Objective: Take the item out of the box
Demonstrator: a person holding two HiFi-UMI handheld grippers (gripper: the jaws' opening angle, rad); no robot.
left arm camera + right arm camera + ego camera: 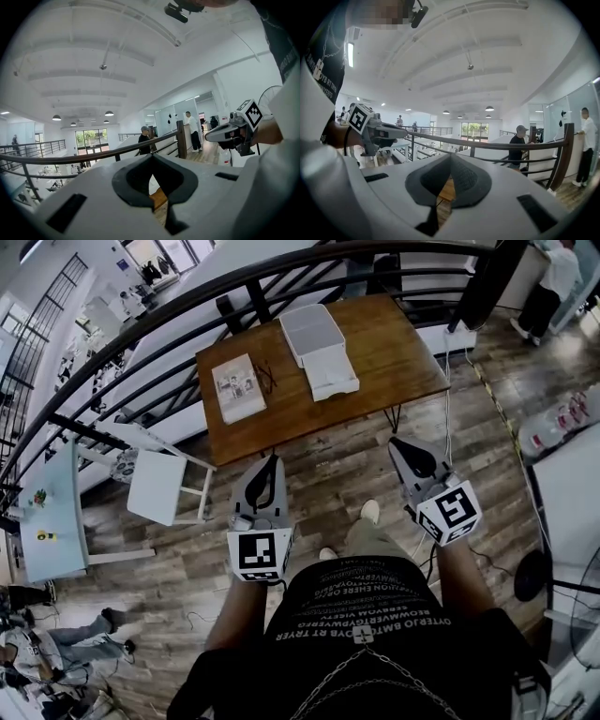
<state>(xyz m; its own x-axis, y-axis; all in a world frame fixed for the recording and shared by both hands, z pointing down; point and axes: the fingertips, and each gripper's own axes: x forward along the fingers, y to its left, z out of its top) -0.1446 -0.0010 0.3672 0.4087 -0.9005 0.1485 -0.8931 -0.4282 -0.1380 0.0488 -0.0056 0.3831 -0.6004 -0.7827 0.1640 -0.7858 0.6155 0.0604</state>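
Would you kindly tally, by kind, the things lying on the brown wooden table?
White box, open: 1
Printed flat pack: 1
Small dark thing, too small to identify: 1
Total: 3

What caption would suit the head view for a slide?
Person standing short of a wooden table with a white box, holding the left gripper and right gripper shut and empty.

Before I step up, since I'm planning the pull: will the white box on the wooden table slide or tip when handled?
The white box looks shallow and flat, so it probably won't tip. It looks like thin card or plastic, likely light for its size, so it may well slide on the smooth wooden table unless steadied.
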